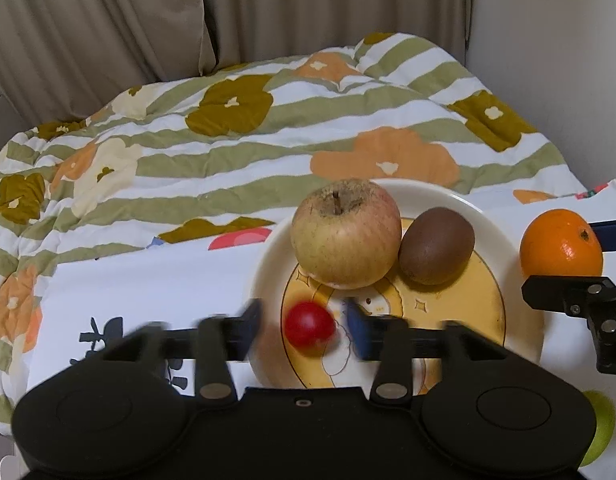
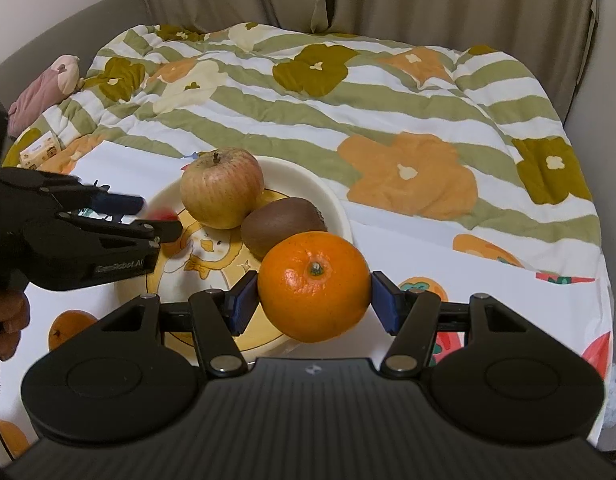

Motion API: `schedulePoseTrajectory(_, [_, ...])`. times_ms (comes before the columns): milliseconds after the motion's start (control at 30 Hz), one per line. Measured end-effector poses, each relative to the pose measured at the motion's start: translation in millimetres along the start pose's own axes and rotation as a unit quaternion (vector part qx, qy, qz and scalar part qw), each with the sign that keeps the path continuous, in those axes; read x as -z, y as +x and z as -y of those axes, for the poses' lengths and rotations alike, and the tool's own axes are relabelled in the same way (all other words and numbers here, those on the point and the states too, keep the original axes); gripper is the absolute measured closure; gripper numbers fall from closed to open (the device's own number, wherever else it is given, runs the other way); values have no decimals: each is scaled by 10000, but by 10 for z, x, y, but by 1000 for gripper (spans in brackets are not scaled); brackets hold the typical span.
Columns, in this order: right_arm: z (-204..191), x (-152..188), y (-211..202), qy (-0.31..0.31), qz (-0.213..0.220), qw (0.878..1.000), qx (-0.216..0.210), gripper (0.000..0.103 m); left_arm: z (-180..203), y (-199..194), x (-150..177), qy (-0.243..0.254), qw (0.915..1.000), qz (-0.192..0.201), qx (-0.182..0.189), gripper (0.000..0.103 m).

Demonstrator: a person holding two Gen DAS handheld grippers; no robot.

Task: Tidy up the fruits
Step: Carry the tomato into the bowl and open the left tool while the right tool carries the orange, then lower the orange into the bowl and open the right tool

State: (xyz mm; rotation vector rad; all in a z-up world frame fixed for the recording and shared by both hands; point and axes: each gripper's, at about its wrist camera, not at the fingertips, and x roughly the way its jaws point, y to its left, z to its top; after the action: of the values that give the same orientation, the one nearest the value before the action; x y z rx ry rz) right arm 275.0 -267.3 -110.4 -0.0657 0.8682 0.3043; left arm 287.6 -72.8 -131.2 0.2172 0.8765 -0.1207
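Your left gripper (image 1: 308,326) has its fingers (image 1: 250,318) apart, with a small red fruit (image 1: 309,329) lying loose in the gap between them, touching neither pad as far as the blur lets you tell. The fruit rests on the plate (image 1: 519,280), on its yellow cartoon centre. Just beyond those fingertips, further onto the plate, stands the apple (image 1: 345,234), stem up, and the kiwi (image 1: 436,245) lies against its right side.

To the right of the plate, your right gripper (image 2: 312,300) has its fingers (image 2: 244,300) clamped on the orange (image 2: 313,286), one blue pad pressed to each flank, stem end facing up. The orange sits over the near right rim of the plate, just this side of the kiwi; whether it rests on the rim you cannot tell.

Everything lies on a bed (image 2: 387,92) with a striped floral quilt and a white printed cloth (image 1: 140,292) under the plate. A green fruit (image 1: 601,428) peeks out at the lower right behind your left gripper's body.
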Motion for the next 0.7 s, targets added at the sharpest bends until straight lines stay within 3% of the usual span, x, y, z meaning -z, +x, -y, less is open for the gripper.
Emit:
schedulePoseTrajectory(33, [15, -1, -10, -5, 17, 10000, 4, 28, -5, -39, -1, -10, 10000, 67, -18, 21])
schedulePoseTrajectory(67, [27, -6, -17, -7, 32, 10000, 13, 28, -9, -87, -1, -23, 9999, 144, -28, 19])
schedulePoseTrajectory(433, [50, -59, -74, -296, 120, 9995, -11, 28, -203, -443, 200, -480, 9987, 130, -97, 15])
schedulePoseTrajectory(700, [-100, -101, 131, -564, -72, 9979, -299, 28, -314, -600, 359, -883, 9960, 57, -151, 15])
